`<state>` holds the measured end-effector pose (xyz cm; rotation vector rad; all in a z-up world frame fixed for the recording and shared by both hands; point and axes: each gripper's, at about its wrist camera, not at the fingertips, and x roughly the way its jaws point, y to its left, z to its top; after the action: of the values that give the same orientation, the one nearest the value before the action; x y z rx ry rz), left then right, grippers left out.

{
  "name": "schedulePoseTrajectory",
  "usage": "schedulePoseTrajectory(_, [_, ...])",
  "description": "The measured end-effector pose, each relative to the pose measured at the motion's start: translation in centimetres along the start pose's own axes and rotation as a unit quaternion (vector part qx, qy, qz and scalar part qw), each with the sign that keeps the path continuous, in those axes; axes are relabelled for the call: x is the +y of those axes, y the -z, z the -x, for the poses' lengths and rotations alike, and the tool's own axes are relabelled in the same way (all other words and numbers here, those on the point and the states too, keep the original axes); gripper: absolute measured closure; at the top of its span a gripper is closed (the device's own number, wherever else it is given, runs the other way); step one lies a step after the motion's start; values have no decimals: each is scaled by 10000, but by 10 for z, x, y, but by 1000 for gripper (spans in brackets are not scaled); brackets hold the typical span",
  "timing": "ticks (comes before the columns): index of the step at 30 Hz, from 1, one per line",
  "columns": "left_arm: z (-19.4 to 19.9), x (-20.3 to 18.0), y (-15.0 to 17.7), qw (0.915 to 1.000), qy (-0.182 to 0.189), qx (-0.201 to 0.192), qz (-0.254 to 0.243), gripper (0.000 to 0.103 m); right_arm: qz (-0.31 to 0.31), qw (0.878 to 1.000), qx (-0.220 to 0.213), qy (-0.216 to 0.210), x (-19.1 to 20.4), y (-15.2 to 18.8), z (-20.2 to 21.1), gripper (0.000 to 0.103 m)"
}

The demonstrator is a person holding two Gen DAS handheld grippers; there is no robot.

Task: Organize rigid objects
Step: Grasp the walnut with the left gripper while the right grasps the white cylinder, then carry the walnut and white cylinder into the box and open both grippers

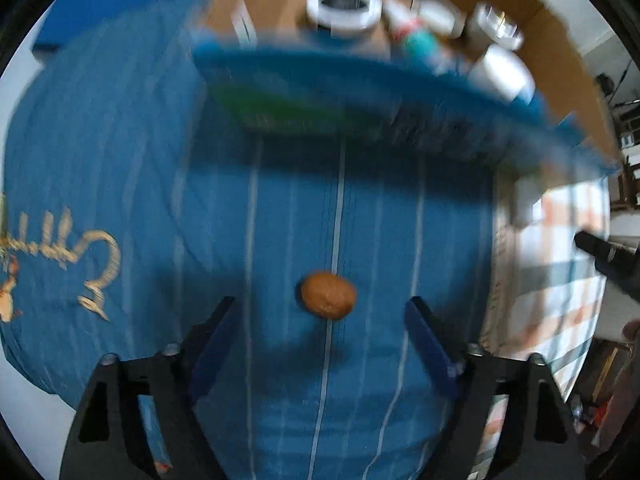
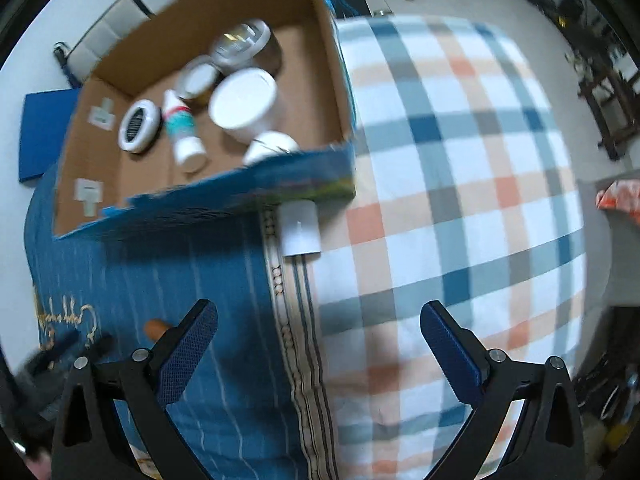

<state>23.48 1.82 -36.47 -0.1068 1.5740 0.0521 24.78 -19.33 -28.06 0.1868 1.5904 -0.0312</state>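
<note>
Left wrist view is blurred, yet a small brown oval object [image 1: 328, 295], smooth and nut-like, is seen lying on the blue striped cloth [image 1: 120, 140], ahead of the left gripper [image 1: 322, 316] and between the lines of its 2 fingers, touched by neither. The tongs of this gripper are spread wide and nothing is held. Beyond the object, the blue outer wall of the cardboard box [image 1: 360, 92] is seen across the cloth. From the right wrist view the box [image 2: 328, 76] is shown open at the top, set at the far edge of the blue cloth [image 2: 200, 272] where the checked blanket [image 2: 460, 160] is met. Inside it are gathered a large white tub [image 2: 244, 104], a white round ring-shaped item with a dark centre [image 2: 138, 128], a white bottle with a teal and red label [image 2: 181, 126] lying on its side, 2 lidded jars [image 2: 240, 40] near the far wall, and another white container [image 2: 272, 146] against the near wall. A white rectangular item [image 2: 300, 228] is seen just outside the box's near corner. The right gripper [image 2: 318, 320] is also held wide apart, empty, above the seam between cloth and blanket.
</note>
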Motion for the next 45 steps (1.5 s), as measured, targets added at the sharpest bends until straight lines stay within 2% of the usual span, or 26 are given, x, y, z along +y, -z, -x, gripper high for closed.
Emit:
schedulePoseTrajectory(3, [-29, -3, 1, 9997, -76, 217, 15, 24, -113, 9999, 102, -19, -1, -9, -29, 8])
schedulePoseTrajectory(5, [-42, -7, 1, 9994, -240, 230, -3, 24, -136, 9998, 151, 6, 1, -14, -46, 16])
schedulePoseTrajectory(8, [-57, -10, 0, 9991, -290, 299, -15, 24, -164, 9996, 228, 45, 6, -20, -68, 20])
schedulePoseTrajectory(10, [-63, -13, 0, 9989, -379, 284, -38, 27, -174, 9996, 242, 28, 10, -22, -76, 25])
schedulePoseTrajectory(11, [-65, -15, 0, 9988, -402, 290, -54, 34, -176, 9996, 233, 23, 12, -24, -79, 27])
schedulePoseTrajectory(12, [-67, -16, -1, 9988, -388, 299, -56, 35, -165, 9996, 224, 53, 14, -25, -83, 30])
schedulePoseTrajectory(13, [-66, -18, -1, 9989, -389, 257, -45, 36, -149, 9996, 218, 92, 17, -27, -86, 38])
schedulePoseTrajectory(17, [-61, -29, -5, 9993, -310, 180, -142, 60, -71, 9990, 145, 416, 23, -28, -91, 66])
schedulePoseTrajectory(18, [-60, -31, -5, 9993, -311, 156, -161, 66, -62, 9988, 143, 457, 22, -27, -92, 67])
schedulePoseTrajectory(23, [-55, -42, -7, 9993, -316, 112, -189, 66, 108, 9984, 276, 477, 23, -15, -92, 68])
schedulePoseTrajectory(31, [-33, -53, 18, 9994, -176, 35, -283, 66, 437, 9967, 488, 470, 18, 37, -88, 68])
schedulePoseTrajectory(45, [33, -102, 50, 9971, 131, -385, -639, 66, 704, 9965, 354, 295, 33, 113, -68, 69])
